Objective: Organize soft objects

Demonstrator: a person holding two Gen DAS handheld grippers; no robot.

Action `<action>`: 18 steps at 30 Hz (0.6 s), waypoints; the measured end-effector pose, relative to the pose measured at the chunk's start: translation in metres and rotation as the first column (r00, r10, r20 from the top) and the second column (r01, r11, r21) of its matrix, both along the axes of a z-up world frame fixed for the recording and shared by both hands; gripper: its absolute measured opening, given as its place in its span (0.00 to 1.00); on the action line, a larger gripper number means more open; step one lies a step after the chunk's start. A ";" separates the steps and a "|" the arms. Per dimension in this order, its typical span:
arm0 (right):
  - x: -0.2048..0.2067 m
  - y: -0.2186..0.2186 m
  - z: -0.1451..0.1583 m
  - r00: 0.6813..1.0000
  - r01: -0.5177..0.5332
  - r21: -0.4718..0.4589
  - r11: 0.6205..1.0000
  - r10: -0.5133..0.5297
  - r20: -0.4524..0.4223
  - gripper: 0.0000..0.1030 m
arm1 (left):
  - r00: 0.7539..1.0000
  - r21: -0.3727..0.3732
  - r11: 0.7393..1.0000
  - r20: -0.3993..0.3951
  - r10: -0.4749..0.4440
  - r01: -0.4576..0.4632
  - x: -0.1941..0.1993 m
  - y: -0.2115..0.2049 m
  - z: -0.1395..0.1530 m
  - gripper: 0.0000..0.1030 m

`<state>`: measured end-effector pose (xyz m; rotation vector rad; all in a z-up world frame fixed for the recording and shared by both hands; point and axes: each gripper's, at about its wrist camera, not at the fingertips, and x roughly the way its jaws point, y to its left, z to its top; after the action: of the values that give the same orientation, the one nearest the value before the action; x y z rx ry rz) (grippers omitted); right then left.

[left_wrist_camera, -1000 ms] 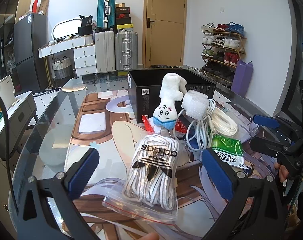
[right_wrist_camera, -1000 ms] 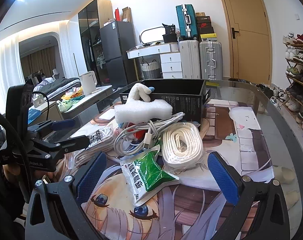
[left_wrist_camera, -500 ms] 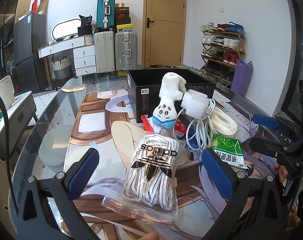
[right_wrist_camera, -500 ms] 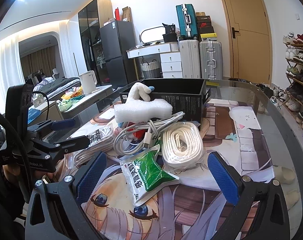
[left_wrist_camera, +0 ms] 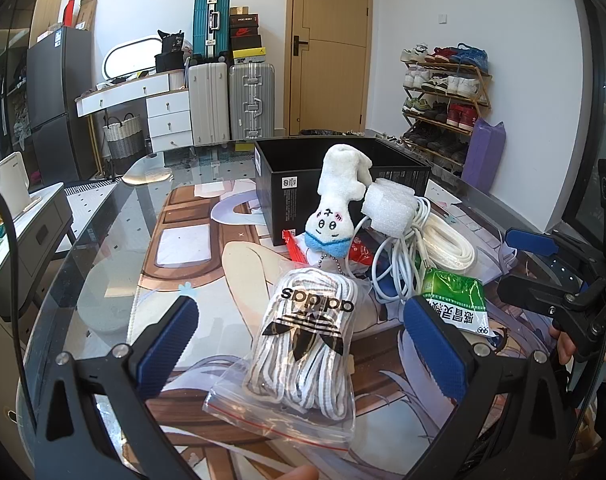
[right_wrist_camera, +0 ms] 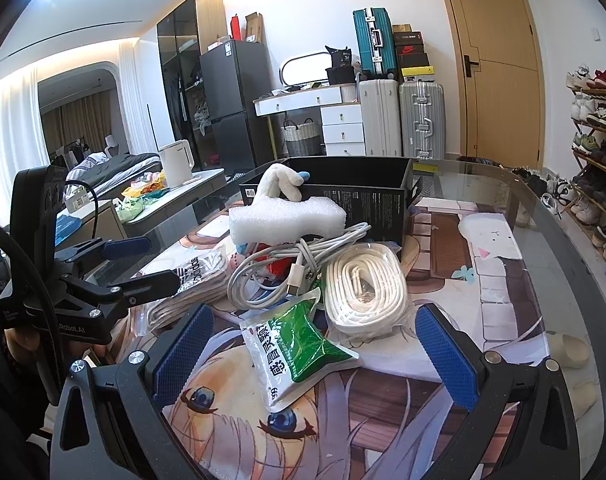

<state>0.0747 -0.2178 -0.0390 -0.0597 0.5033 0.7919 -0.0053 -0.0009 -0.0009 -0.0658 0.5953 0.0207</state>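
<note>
Soft objects: only the left view shows the plush toy (left_wrist_camera: 335, 216) face; black box (right_wrist_camera: 367, 196) interior hidden in both. Left gripper (left_wrist_camera: 299, 340) and right gripper (right_wrist_camera: 315, 348) both gape, released.

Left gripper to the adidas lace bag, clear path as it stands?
Probably yes. The left gripper is open and its fingers already flank the adidas lace bag, which lies flat on the table mat. Nothing lies on top of the bag; the plush toy sits behind it.

Both wrist views look low across the table (left_wrist_camera: 103, 264), sharing the central pile.
</note>
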 end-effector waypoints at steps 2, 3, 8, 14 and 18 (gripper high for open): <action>0.000 0.000 0.000 1.000 0.001 0.000 1.000 -0.001 0.001 1.00 | 1.000 -0.001 1.000 0.000 0.000 0.000 0.000 0.000 0.000 1.00; 0.000 0.000 0.000 1.000 0.001 0.000 1.000 -0.001 0.000 1.00 | 1.000 -0.001 1.000 0.000 0.000 0.000 0.000 0.000 0.000 1.00; 0.000 0.000 0.000 1.000 0.000 -0.001 1.000 0.000 0.000 1.00 | 1.000 -0.001 1.000 -0.001 -0.001 0.001 0.000 0.000 0.000 1.00; 0.000 0.000 0.000 1.000 0.000 -0.002 1.000 0.000 0.000 1.00 | 1.000 -0.001 1.000 0.000 -0.002 0.002 0.000 0.000 -0.001 1.00; 0.001 0.001 -0.002 1.000 0.001 -0.008 1.000 -0.001 0.001 1.00 | 1.000 0.006 1.000 -0.001 0.001 -0.001 0.000 -0.001 -0.001 1.00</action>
<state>0.0754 -0.2168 -0.0412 -0.0669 0.5055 0.7888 -0.0054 -0.0022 -0.0017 -0.0605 0.5965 0.0236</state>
